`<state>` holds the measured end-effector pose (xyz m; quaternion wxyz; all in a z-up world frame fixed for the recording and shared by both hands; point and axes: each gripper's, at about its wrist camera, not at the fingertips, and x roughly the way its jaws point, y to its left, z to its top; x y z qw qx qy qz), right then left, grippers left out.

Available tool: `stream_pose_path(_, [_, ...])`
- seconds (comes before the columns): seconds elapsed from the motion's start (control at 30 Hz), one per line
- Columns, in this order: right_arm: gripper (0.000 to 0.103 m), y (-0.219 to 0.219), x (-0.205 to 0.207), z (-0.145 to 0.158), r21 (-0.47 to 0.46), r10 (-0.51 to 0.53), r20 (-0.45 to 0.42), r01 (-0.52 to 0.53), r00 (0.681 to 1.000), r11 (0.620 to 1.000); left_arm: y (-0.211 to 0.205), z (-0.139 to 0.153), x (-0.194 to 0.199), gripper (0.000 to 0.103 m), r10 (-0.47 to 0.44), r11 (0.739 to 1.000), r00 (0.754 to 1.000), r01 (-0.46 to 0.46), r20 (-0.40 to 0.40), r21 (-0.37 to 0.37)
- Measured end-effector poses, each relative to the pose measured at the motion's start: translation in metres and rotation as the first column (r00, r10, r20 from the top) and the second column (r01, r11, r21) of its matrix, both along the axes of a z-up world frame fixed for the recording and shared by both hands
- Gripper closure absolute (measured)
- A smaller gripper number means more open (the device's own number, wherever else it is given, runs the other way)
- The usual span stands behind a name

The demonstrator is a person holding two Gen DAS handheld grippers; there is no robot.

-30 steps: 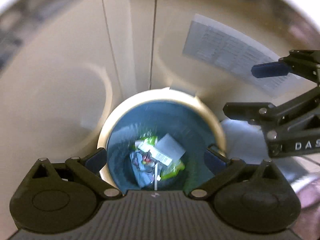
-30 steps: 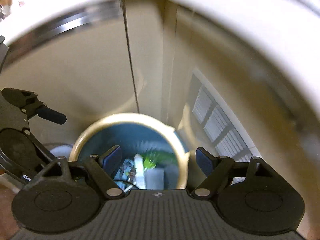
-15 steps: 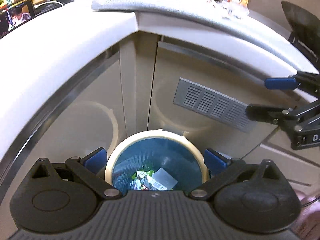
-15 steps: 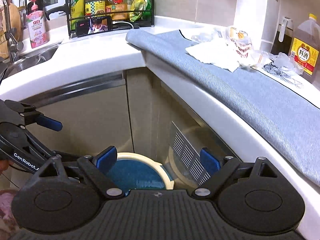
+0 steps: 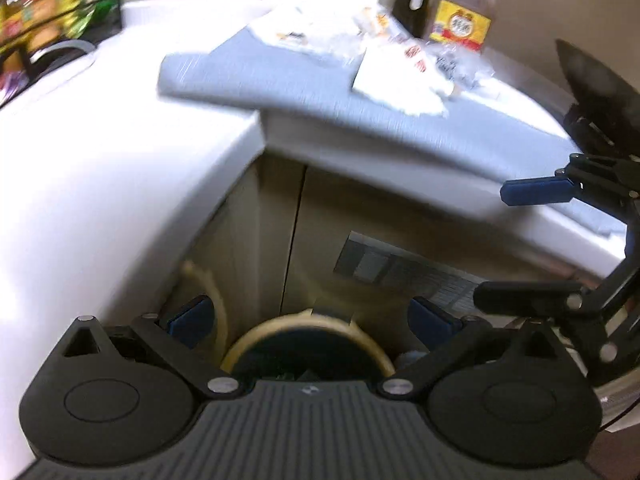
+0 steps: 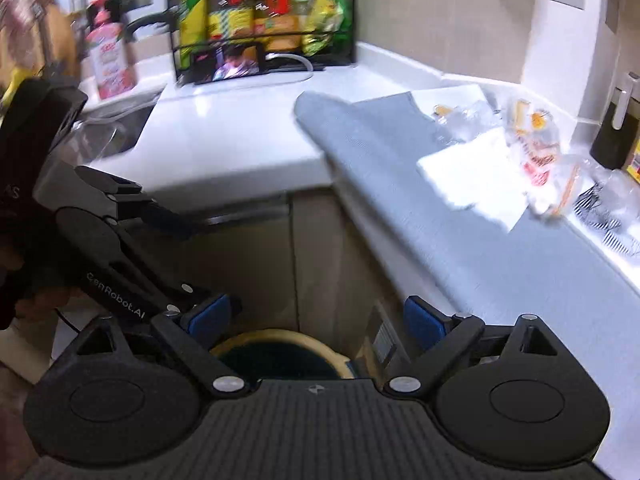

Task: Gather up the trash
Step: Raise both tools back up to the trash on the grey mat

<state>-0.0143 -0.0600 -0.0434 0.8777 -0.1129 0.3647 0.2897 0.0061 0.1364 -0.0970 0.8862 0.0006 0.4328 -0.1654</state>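
Nearest in both wrist views is the trash bin (image 6: 280, 350), a cream-rimmed round can with a dark liner, on the floor in the corner where the two cabinet runs meet. It lies just below and between the fingers of each tool. The left gripper (image 5: 312, 322) has its blue pads spread wide with nothing between them. The right gripper (image 6: 316, 318) is equally wide and empty. In the right wrist view the left tool shows off to the left, so the two are close beside each other over the bin.

Above the cabinet fronts, the white countertop (image 6: 224, 140) turns the corner, and a grey mat (image 6: 460, 240) runs along its right-hand leg. The remaining trash lies on the far part of that mat: a white paper napkin (image 6: 476, 178), a printed snack wrapper (image 6: 536, 160) touching its far edge, and some crumpled clear plastic (image 6: 464, 120) just beyond. The napkin's long side runs roughly along the counter edge.

All of this lies up, ahead and to the right of both tools, so the right gripper is judged the nearer one for the next pick, with the napkin's near corner the first thing it would meet. Motion blur hides finer detail of the litter.

Farther back are a dark dispenser (image 6: 616, 136) and a condiment rack (image 6: 264, 20).
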Motion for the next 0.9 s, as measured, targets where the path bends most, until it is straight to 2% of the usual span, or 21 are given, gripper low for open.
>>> stream_pose_path(0.13, [0.006, -0.011, 0.032, 0.026, 0.067, -0.115, 0.043, 0.112, 0.992, 0.991, 0.002, 0.022, 0.037, 0.0, -0.039, 0.998, 0.999, 0.041, 0.036, -0.053])
stream_pose_path(0.23, [0.0, -0.018, 0.054, 0.033, 0.102, -0.21, 0.114, 0.199, 0.971, 0.975, 0.003, 0.03, 0.067, 0.0, -0.023, 0.995, 0.999, 0.027, 0.039, -0.092])
stream_pose_path(0.3, [0.0, -0.023, 0.067, 0.031, 0.121, -0.262, 0.144, 0.246, 0.954, 0.962, 0.003, 0.034, 0.086, 0.0, -0.019, 0.994, 0.999, 0.022, 0.032, -0.105])
stream_pose_path(0.37, [0.0, -0.028, 0.084, 0.027, 0.126, -0.328, 0.122, 0.313, 0.937, 0.941, 0.006, 0.039, 0.1, 0.0, -0.025, 0.993, 0.999, 0.028, 0.025, -0.116])
stream_pose_path(0.47, [0.0, -0.033, 0.104, 0.032, 0.143, -0.441, 0.039, 0.432, 0.897, 0.891, 0.011, 0.052, 0.114, 0.0, -0.053, 0.988, 0.998, 0.056, 0.028, -0.142])
stream_pose_path(0.53, [0.0, -0.034, 0.113, 0.042, 0.158, -0.489, 0.008, 0.481, 0.872, 0.862, 0.018, 0.061, 0.117, 0.0, -0.076, 0.984, 0.996, 0.084, 0.054, -0.158])
stream_pose_path(0.6, [0.0, -0.028, 0.116, 0.053, 0.165, -0.524, 0.029, 0.513, 0.851, 0.842, 0.027, 0.067, 0.118, 0.0, -0.091, 0.981, 0.993, 0.104, 0.08, -0.166])
stream_pose_path(0.7, [0.0, -0.01, 0.109, 0.067, 0.147, -0.58, 0.127, 0.563, 0.805, 0.814, 0.043, 0.071, 0.117, 0.0, -0.125, 0.971, 0.988, 0.14, 0.09, -0.194])
stream_pose_path(0.77, [0.0, 0.009, 0.101, 0.073, 0.097, -0.607, 0.192, 0.601, 0.771, 0.794, 0.056, 0.069, 0.111, 0.0, -0.16, 0.958, 0.982, 0.18, 0.103, -0.224])
stream_pose_path(0.9, [0.0, 0.038, 0.089, 0.08, 0.051, -0.61, 0.218, 0.615, 0.762, 0.787, 0.068, 0.056, 0.099, 0.0, -0.193, 0.948, 0.973, 0.219, 0.13, -0.23])
